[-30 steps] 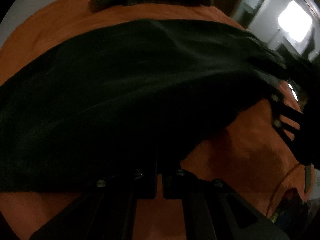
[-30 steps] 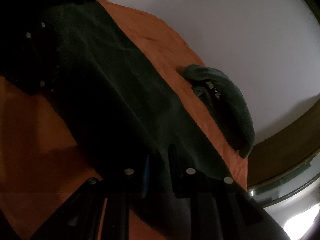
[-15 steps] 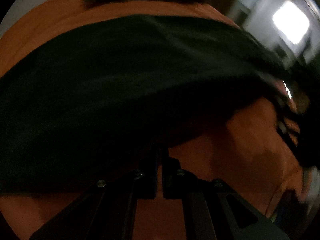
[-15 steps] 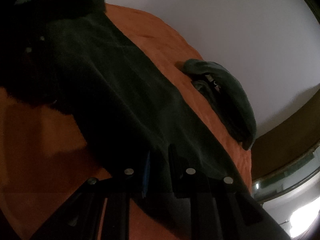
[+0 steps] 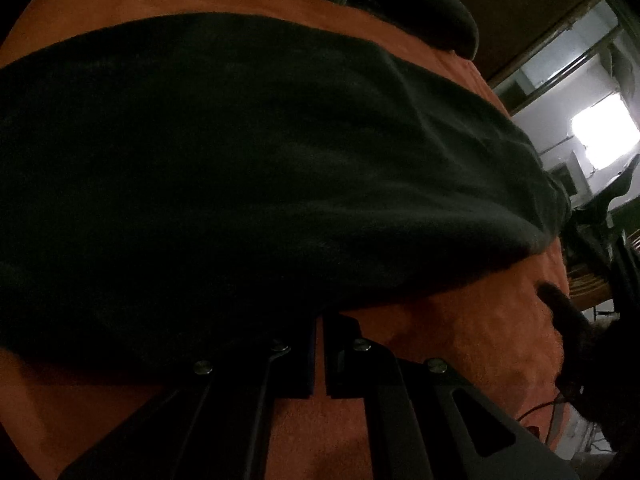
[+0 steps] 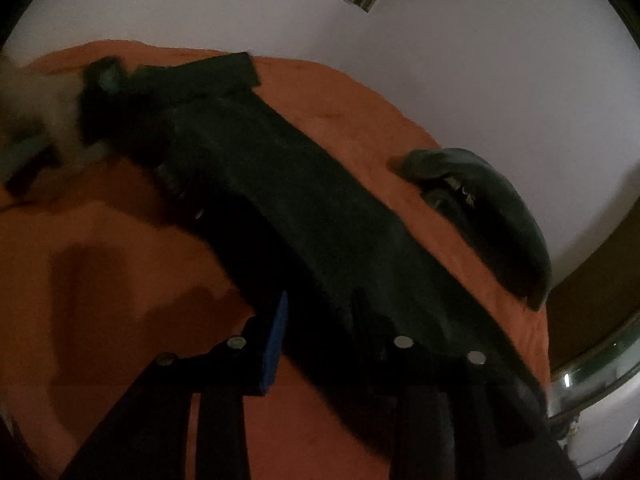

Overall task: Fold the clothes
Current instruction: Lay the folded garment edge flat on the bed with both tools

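dim, fisheye-warped views; glare from bright window

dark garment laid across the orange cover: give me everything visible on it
The dark garment is a long band of dark green to black, soft, fleece-like cloth, lying mostly flat across the orange cover, with gentle wrinkles and a slightly lifted near edge. The left gripper is shut on its near edge. The right gripper has its jaws opening, the cloth edge still between them, pads no longer pressing. A second dark garment lies bunched apart from it, beyond its far edge. Collar, sleeves or seams cannot be made out.
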Available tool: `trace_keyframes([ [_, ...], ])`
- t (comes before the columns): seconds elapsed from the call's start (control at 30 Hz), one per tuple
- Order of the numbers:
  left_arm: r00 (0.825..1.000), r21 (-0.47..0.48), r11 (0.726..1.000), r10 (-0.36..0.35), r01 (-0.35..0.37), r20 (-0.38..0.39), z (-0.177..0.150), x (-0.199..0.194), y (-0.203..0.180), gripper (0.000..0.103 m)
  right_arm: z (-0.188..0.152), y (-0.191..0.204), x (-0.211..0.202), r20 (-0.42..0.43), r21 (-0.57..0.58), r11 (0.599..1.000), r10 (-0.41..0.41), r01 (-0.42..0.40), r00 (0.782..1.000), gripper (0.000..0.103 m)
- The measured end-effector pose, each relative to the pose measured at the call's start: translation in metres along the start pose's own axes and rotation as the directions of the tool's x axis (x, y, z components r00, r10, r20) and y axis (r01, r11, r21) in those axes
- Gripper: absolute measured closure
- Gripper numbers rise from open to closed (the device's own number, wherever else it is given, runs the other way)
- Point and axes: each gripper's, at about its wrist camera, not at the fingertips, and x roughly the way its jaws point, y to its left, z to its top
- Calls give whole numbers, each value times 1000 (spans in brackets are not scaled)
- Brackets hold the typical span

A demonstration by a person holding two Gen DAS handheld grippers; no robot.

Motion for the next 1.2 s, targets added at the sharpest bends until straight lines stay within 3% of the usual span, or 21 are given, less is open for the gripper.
trace_keyframes([
  [0.03, 1000, -8, 1000, -7, 7, -1, 1, -2, 6, 100, 1, 1, 12, -25, -30, 1000, 3, -4, 1000, 48],
  [0.1, 1000, -32, 999, -30, 30, -4, -3, -5, 14, 100, -5, 9, 33, -67, -115, 993, 2, -10, 998, 53],
  [0.13, 999, -47, 998, -38, 37, -5, 3, -2, 18, 100, -12, 16, 40, -81, -169, 985, -1, -13, 997, 75],
  [0.17, 999, -63, 997, -42, 42, -6, 3, -3, 27, 100, -19, 23, 44, -92, -203, 979, -11, -8, 996, 86],
  [0.3, 996, -152, 984, -92, 90, -4, 6, -4, 53, 100, -47, 45, 49, -107, -265, 964, -60, 29, 992, 85],
  [0.4, 989, -237, 961, -150, 142, -14, 4, -5, 69, 100, -44, 31, 43, -131, -141, 990, 1, -20, 991, 82],
  [0.5, 986, -287, 948, -157, 137, -47, 8, -15, 65, 100, -37, 11, 28, -114, -8, 996, 84, -85, 990, 82],
  [0.57, 981, -262, 950, -190, 172, -46, 9, -31, 52, 100, -32, -1, 12, -68, 61, 989, 136, -132, 988, 82],
  [0.67, 968, -163, 956, -250, 244, -15, 22, -57, 13, 100, -22, -19, -8, 15, 170, 973, 153, -154, 988, 82],
  [0.8, 949, -74, 946, -315, 316, 20, 55, -50, -30, 100, -22, -41, 21, -18, 314, 934, 184, -169, 983, 82],
  [0.9, 966, -45, 966, -257, 256, -15, 67, -2, -40, 100, -39, -33, 44, -86, 325, 928, 221, -182, 972, 82],
  [1.03, 982, -17, 990, -138, 137, -128, 41, 47, -21, 101, -65, -32, 44, -116, 336, 924, 230, -180, 966, 85],
  [1.17, 980, -79, 980, -188, 182, -70, 33, 43, 5, 101, -88, -46, 33, -143, 396, 905, 229, -156, 963, 103],
  [1.2, 980, -85, 979, -189, 183, -66, 32, 42, 7, 101, -93, -49, 31, -148, 419, 895, 236, -155, 960, 103],
])
